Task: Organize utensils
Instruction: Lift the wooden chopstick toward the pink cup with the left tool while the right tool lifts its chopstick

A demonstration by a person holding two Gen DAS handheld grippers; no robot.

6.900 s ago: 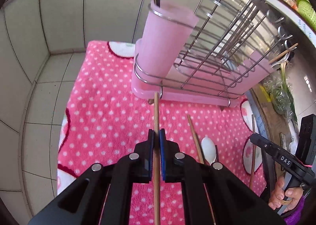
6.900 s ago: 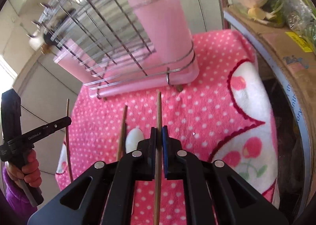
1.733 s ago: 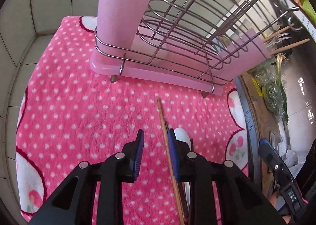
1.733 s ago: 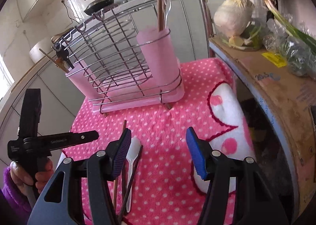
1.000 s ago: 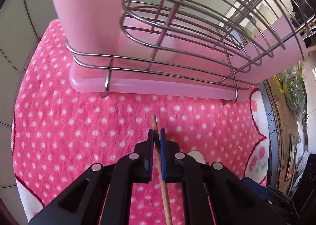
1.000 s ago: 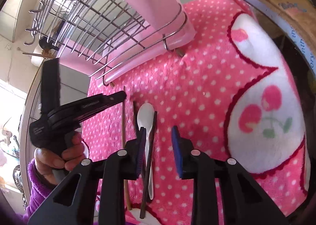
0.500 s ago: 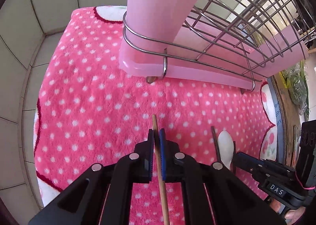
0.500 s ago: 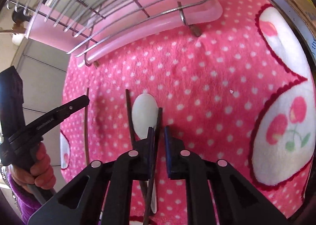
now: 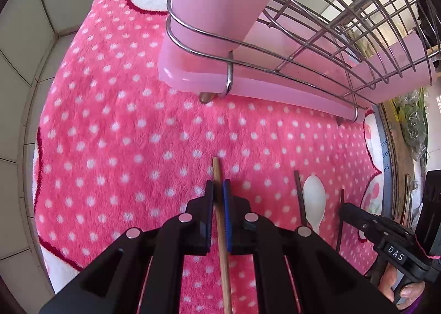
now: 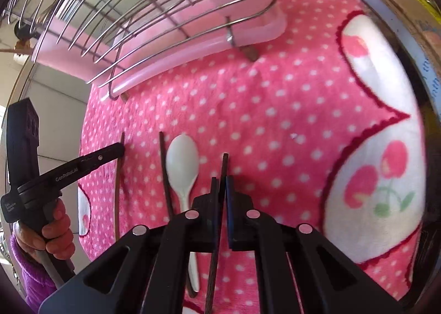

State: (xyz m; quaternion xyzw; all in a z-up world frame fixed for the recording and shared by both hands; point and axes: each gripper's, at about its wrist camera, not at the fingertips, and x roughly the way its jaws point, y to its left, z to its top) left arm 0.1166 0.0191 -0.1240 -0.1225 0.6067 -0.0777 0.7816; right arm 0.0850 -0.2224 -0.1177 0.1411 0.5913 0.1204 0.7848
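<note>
Fingers of the left gripper (image 9: 217,190) are clamped on a light wooden chopstick (image 9: 222,228); the right gripper (image 10: 222,186) pinches a dark chopstick (image 10: 217,220). Both sticks sit over the pink dotted towel (image 9: 124,135). A white spoon (image 10: 182,165) and another dark chopstick (image 10: 165,173) lie between the grippers. The pink wire rack (image 9: 275,60) stands at the far side.
</note>
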